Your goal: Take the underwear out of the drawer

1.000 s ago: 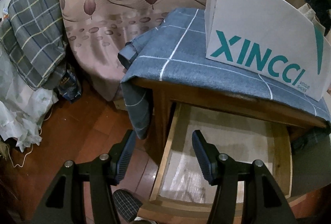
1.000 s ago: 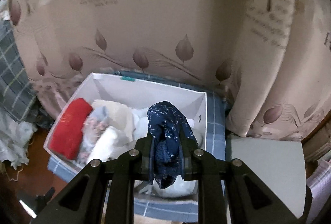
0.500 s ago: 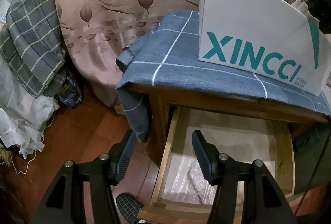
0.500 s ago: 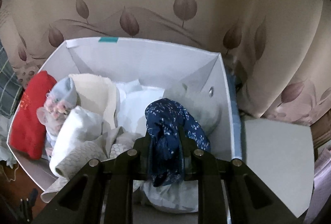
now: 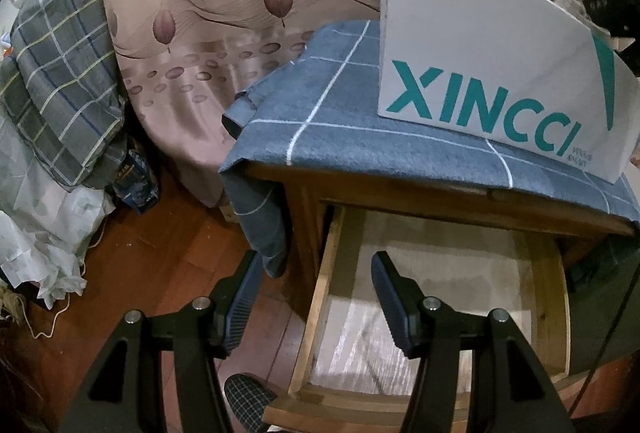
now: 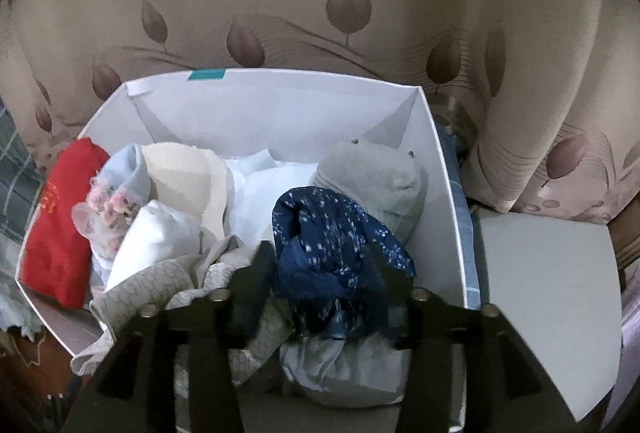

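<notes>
In the right wrist view, dark blue speckled underwear (image 6: 332,253) lies between the spread fingers of my right gripper (image 6: 320,273), over the white box (image 6: 280,101). The jaws have parted and no longer press the cloth. The box holds several folded garments: a red one (image 6: 60,221), white ones, a grey one (image 6: 376,185). In the left wrist view, the wooden drawer (image 5: 320,297) stands pulled out and shows only its pale liner (image 5: 432,285). My left gripper (image 5: 316,297) is open and empty above the drawer's left side rail.
The white XINCCI box (image 5: 492,69) sits on a blue checked cloth (image 5: 328,129) on the wooden nightstand. A leaf-print curtain (image 5: 224,13) hangs behind. Plaid bedding and plastic bags (image 5: 52,105) pile at the left over the wooden floor. A white surface (image 6: 544,297) lies right of the box.
My right gripper carried the blue underwear down into the white box and its jaws opened. The left gripper shifted slightly, staying open above the drawer.
</notes>
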Motion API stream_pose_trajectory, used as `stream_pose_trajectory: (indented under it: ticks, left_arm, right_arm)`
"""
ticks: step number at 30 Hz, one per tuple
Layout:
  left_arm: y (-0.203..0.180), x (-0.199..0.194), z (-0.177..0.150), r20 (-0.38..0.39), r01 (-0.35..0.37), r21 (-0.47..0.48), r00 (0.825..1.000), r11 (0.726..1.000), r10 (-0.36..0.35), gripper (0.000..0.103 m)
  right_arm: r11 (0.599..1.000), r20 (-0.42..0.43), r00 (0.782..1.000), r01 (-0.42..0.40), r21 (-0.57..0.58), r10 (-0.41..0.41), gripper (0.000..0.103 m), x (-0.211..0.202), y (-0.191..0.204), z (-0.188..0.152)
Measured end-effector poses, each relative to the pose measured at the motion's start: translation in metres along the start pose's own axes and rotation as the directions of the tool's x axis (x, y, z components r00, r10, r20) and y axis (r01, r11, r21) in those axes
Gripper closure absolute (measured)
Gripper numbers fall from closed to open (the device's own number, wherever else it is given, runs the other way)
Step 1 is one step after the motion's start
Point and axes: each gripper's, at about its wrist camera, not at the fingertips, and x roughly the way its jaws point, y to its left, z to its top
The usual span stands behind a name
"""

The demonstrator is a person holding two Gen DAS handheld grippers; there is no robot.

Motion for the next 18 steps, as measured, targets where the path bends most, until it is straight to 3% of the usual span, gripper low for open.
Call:
stream_pose_trajectory:
  ticks: [4,7,12,18]
  left_arm:
    - [-0.001,0.001,0.0,-0.001,0.004,-0.003,1.0,1.0,-0.004,0.045]
    - [-0.006,0.002,-0.002,-0.001,-0.003,0.005,1.0,1.0,0.003,0.045]
    - [-0.015,0.002,-0.005,0.002,-0.014,0.039,1.0,0.999,0.014,0.045]
    - [-0.018,0.004,-0.007,-0.002,-0.024,0.059,1.0,0.998,0.024,0.045]
  right_arm:
    - [1.0,0.03,0.999,0.017,0.004,-0.017,0.027,-0.014,-0.003,0.0]
    - [1.0,0.051,0.999,0.008,0.014,-0.008,0.02,-0.027,-0.006,0.0]
    - [1.0,0.114,0.993,-0.015,0.007,0.014,0.013,-0.062,-0.006,-0.009]
    - [0.998,0.201,0.978,-0.064,-0.011,0.065,0.003,-0.104,-0.008,-0.054]
